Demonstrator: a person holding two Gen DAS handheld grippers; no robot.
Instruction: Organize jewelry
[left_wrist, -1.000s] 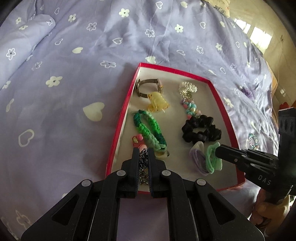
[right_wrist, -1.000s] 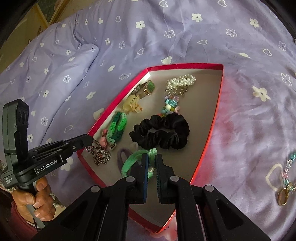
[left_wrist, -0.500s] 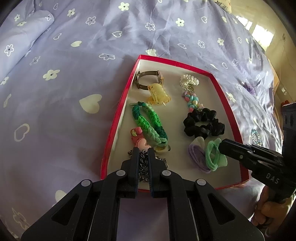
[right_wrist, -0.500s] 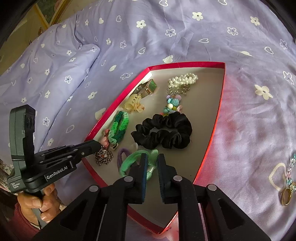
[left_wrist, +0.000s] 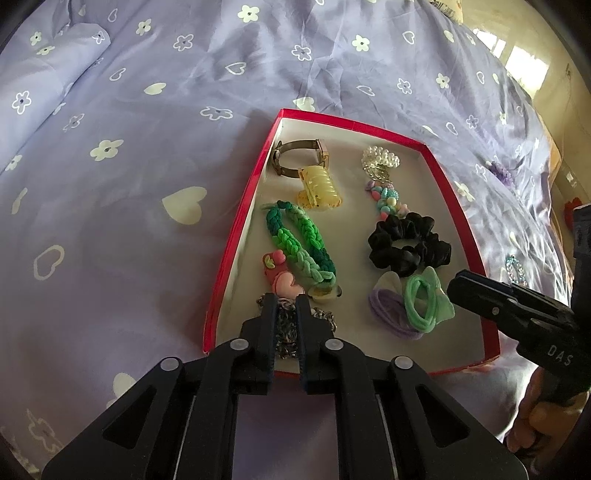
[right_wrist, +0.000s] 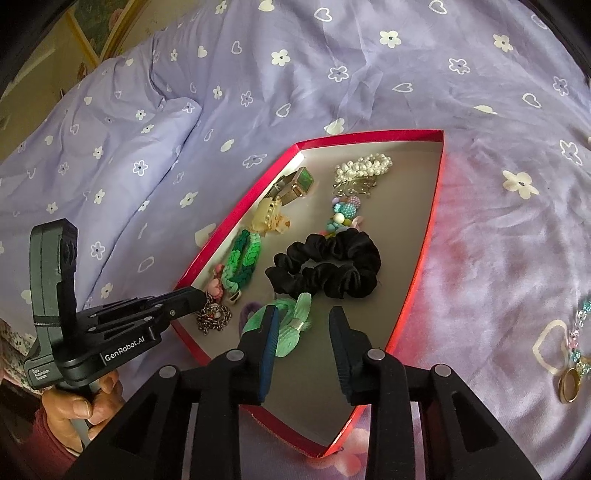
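Observation:
A red-rimmed tray (left_wrist: 236, 243) on the bed holds several pieces. My left gripper (left_wrist: 284, 301) hovers at its near left corner. Its jaws are opening, a narrow gap wide. The metal chain (left_wrist: 286, 325) lies heaped on the tray floor between and under them. From the right wrist view the chain (right_wrist: 214, 317) rests just below the left gripper (right_wrist: 197, 295). My right gripper (right_wrist: 304, 312) is opening over the near middle of the tray (right_wrist: 424, 251). The green hair tie (right_wrist: 291, 325) lies loose by its left finger on a purple tie (left_wrist: 388, 314).
Also in the tray are a black scrunchie (left_wrist: 406, 243), a green braided band (left_wrist: 299, 240), a yellow claw clip (left_wrist: 319, 188), a watch (left_wrist: 299, 155) and a pearl piece (left_wrist: 380, 160). A beaded bracelet with a ring (right_wrist: 572, 362) lies on the purple quilt to the right.
Both pairs of jaws have parted. The chain has settled onto the tray floor, and the green hair tie has dropped free beside the right gripper's left finger. Neither hand has shifted.

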